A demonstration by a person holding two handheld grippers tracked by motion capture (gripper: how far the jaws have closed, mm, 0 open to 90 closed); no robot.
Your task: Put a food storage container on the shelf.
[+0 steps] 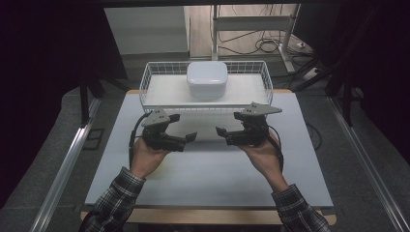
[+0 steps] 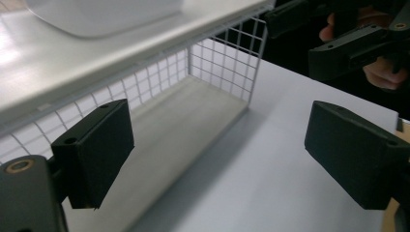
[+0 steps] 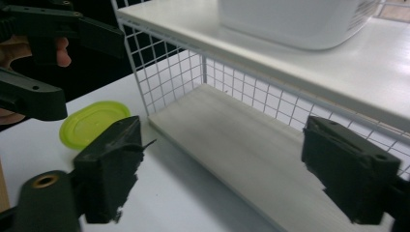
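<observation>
White wire rack [image 1: 205, 92]: stands at the far edge of the table [image 1: 208, 169], its upper shelf carrying a white lidded box [image 1: 207, 79], its lower level open toward the person.
Box position: centred on the top shelf, well apart from both grippers, so either hand would have to rise and reach forward for it.
Left gripper [image 1: 189, 137]: held low just in front of the rack, tips aimed inward; jaws spread wide with nothing between them, seemingly ready for a fresh grasp.
Right gripper [image 1: 222, 131]: mirrors the left, tips facing it across a small gap; jaws likewise spread and empty.
Lower shelf [image 3: 241, 145]: a pale wooden board, bare as far as the gripper views show, leaving room to slide something in.
Yellow-green lid [image 3: 92, 123]: lies flat on the table just beside the rack's corner, seen from the right gripper view; apart from both grippers.
Judgement: both hands look poised between actions, nothing held.
</observation>
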